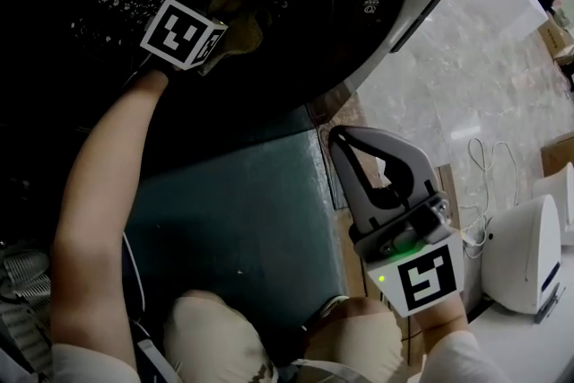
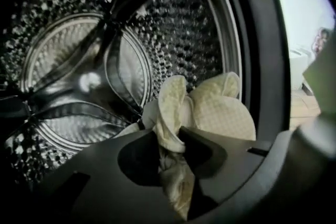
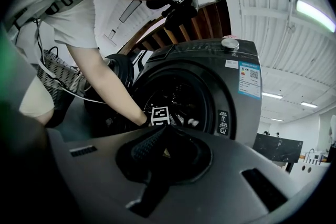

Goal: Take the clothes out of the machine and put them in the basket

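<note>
My left gripper [image 1: 231, 30] reaches into the dark drum [image 2: 79, 76] of the front-loading washing machine [image 3: 210, 86]. Its jaws are shut on a pale yellow checked cloth [image 2: 220, 110], which bunches up between the fingertips and hangs below them. In the head view the cloth [image 1: 244, 12] shows just past the marker cube. Outside the machine, my right gripper [image 1: 343, 139] sits low by the person's knee, level, its jaws shut with nothing in them. In the right gripper view those jaws [image 3: 167, 131] face the machine's open mouth.
A woven basket [image 3: 58, 73] stands behind the person, to the left of the machine's open door [image 3: 113, 68]. A dark green surface [image 1: 242, 211] lies under the opening. A white appliance [image 1: 525, 251] and a cable [image 1: 484, 193] sit on the marble floor at right.
</note>
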{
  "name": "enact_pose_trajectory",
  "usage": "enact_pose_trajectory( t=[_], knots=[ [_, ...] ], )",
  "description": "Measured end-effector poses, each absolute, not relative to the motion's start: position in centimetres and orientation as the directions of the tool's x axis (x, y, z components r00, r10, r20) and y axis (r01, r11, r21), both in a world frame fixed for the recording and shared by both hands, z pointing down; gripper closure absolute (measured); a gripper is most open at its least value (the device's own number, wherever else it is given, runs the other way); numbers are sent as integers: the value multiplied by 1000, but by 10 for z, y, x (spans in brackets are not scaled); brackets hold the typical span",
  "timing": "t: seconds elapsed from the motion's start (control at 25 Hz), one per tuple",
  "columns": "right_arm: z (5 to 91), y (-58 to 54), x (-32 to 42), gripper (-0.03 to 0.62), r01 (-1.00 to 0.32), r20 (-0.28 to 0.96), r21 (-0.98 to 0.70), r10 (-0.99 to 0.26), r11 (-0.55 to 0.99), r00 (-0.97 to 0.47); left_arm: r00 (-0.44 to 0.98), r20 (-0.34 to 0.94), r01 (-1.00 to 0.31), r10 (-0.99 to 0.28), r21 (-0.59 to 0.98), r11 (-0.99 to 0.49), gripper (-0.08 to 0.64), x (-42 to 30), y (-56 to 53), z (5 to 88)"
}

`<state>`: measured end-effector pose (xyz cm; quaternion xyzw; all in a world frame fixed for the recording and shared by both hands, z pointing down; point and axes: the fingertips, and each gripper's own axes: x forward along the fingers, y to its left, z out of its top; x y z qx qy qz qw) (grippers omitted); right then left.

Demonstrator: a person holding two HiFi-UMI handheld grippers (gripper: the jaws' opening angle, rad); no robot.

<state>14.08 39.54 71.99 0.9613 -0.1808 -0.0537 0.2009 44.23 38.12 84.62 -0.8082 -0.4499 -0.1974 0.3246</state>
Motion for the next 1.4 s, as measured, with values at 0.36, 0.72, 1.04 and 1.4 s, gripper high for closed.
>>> enact_pose_trajectory(
  t=[0.36,0.72,1.04,1.4],
  knots=[
    [692,355,148,581,-377,-87,409,-447,-831,890,565,493,824,662,-375,-424,463,415,343,794],
    [675,328,161,581,-420,-89,406,-493,-812,866,577,416,813,703,-380,-442,463,402,323,757],
    [658,296,160,581,-521,61,320,-531,-791,845,521,437,853,733,-284,-437,465,364,300,764],
    [552,291,151,581,-596,191,189,-566,-780,802,478,423,862,770,-55,-504,468,288,275,698]
  ],
)
